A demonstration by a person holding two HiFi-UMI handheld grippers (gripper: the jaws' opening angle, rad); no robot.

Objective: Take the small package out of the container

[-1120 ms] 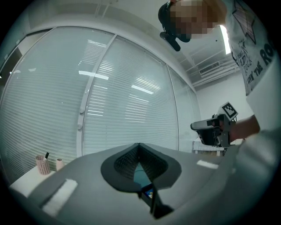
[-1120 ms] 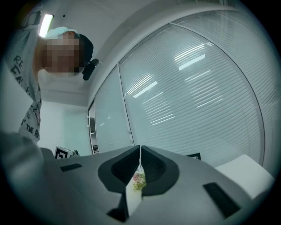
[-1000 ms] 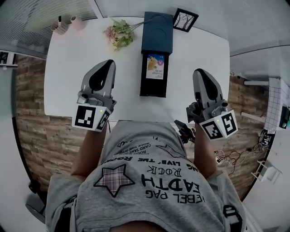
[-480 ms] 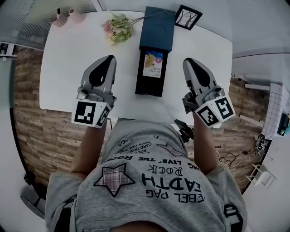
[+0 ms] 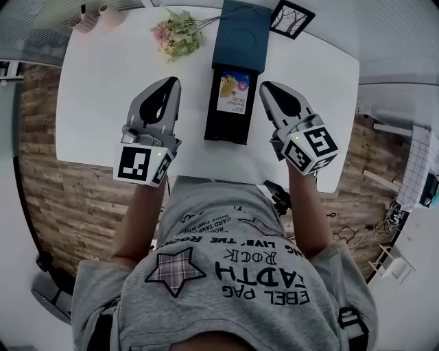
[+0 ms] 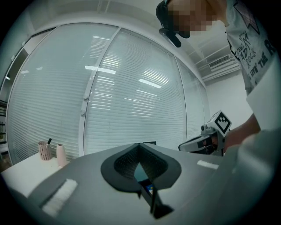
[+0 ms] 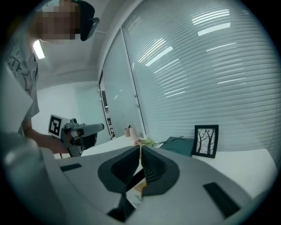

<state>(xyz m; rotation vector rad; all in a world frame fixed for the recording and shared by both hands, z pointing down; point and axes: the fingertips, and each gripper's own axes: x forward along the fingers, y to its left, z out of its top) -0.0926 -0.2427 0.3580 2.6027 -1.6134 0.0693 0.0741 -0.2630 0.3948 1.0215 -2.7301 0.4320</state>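
**Both grippers flank the container; package still inside**

We take the container (image 5: 226,129), a long dark tray on the white counter (image 5: 103,89), as our landmark. A dark teal box (image 5: 240,34) adjoins its far end. The small package (image 5: 234,91), printed in yellow and white, lies flat inside the container. It sits in the far half, just short of the teal box.

The left gripper (image 5: 169,83) hangs to the left of the container and apart from it. The right gripper (image 5: 266,88) hangs just beside the container's right edge. Both point toward the far end, with their tips about level with the package.

In each gripper view we see the jaws clenched together, their tips meeting, and nothing is grasped between them.

Beyond the container's far left corner lies a bunch of flowers (image 5: 177,35). Beyond its far right corner, next to the teal box, stands a framed picture (image 5: 291,18) of bare trees. Two small vessels (image 5: 88,17) stand well apart from the container, at the counter's far left corner. On the container's near side we see the person's grey printed shirt (image 5: 226,274).
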